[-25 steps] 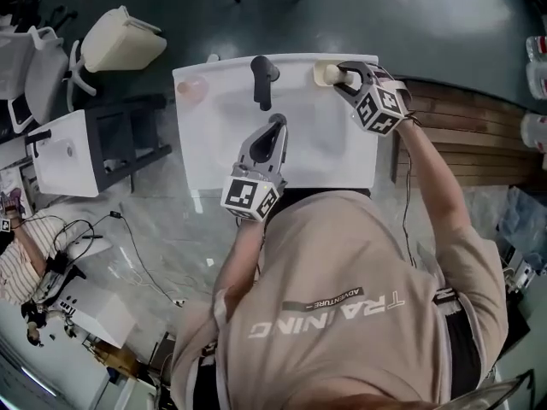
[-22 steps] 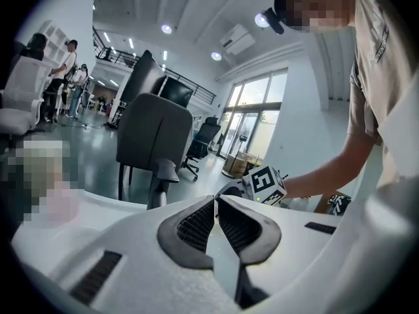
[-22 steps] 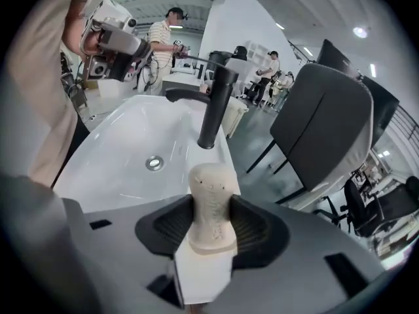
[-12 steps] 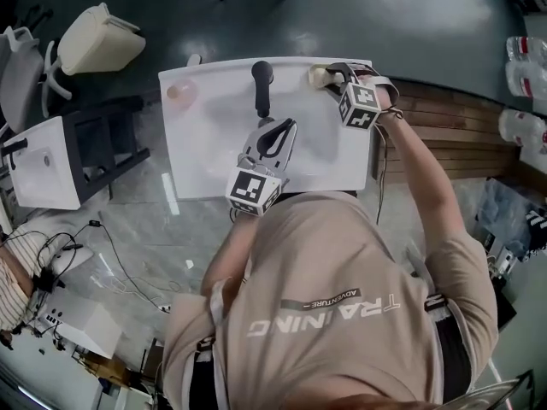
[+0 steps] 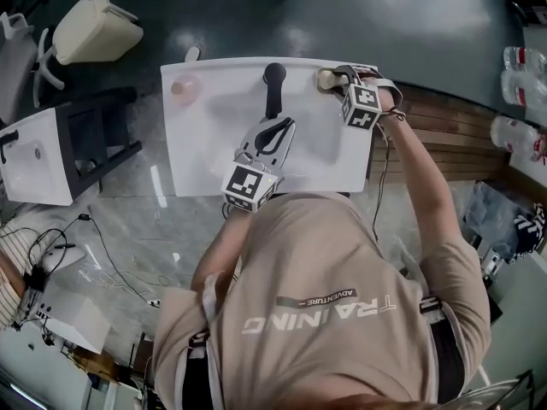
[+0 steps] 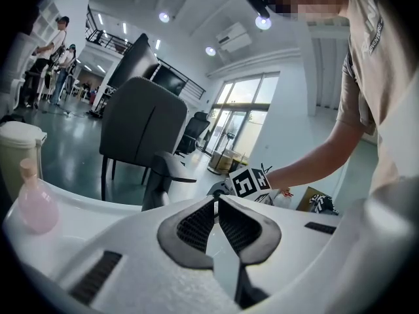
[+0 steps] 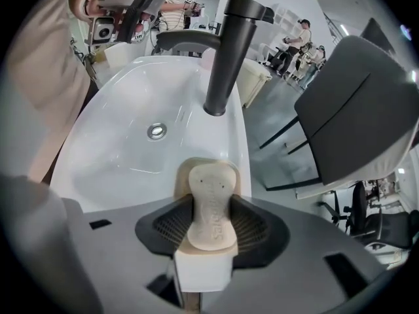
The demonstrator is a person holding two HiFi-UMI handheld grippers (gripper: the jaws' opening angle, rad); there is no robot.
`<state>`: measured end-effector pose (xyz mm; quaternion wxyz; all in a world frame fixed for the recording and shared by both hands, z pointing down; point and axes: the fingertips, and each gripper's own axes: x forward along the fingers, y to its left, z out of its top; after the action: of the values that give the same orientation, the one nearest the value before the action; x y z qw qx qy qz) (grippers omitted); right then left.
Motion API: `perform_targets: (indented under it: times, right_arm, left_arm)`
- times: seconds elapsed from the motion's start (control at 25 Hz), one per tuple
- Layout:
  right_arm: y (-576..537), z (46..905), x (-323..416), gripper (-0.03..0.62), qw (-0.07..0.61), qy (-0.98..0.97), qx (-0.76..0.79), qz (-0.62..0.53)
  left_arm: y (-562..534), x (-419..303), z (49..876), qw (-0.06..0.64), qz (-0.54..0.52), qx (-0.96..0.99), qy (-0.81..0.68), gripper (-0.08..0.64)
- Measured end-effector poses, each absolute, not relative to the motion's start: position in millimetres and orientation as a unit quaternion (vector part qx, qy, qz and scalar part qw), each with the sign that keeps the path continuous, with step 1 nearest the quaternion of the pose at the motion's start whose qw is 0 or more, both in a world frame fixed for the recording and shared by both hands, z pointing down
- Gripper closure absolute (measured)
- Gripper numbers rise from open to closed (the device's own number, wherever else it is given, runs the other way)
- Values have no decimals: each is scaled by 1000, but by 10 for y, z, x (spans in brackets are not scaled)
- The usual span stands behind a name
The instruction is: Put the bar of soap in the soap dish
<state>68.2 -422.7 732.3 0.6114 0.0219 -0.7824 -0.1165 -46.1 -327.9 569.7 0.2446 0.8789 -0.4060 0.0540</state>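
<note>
Right gripper (image 7: 211, 205) clamped on the beige oval soap bar (image 7: 209, 182), over the tan soap dish (image 7: 182, 177) on the white ceramic sink (image 7: 131, 103). Left gripper (image 6: 216, 205) pinched closed, empty.

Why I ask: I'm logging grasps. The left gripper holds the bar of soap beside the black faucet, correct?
Not quite. It is the right gripper that holds the bar of soap beside the black faucet, as the right gripper view shows. The left gripper is shut on nothing.
</note>
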Motion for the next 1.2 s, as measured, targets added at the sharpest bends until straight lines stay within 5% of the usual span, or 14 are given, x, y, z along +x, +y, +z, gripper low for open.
perform_targets:
  times: [0.64, 0.88, 1.2]
  right_arm:
    - [-4041, 6801, 658, 430, 581, -799, 95, -120]
    - [-3824, 6382, 758, 565, 515, -833, 190, -71]
    - [-3426, 5747, 836, 578, 387, -876, 288, 19]
  left_arm:
    - [-2958, -585, 5355, 204, 38, 886, -414, 532]
    - [-2715, -711, 5205, 186, 30, 880, -435, 533]
    - [-2708, -1058, 4927, 142, 42, 874, -462, 533]
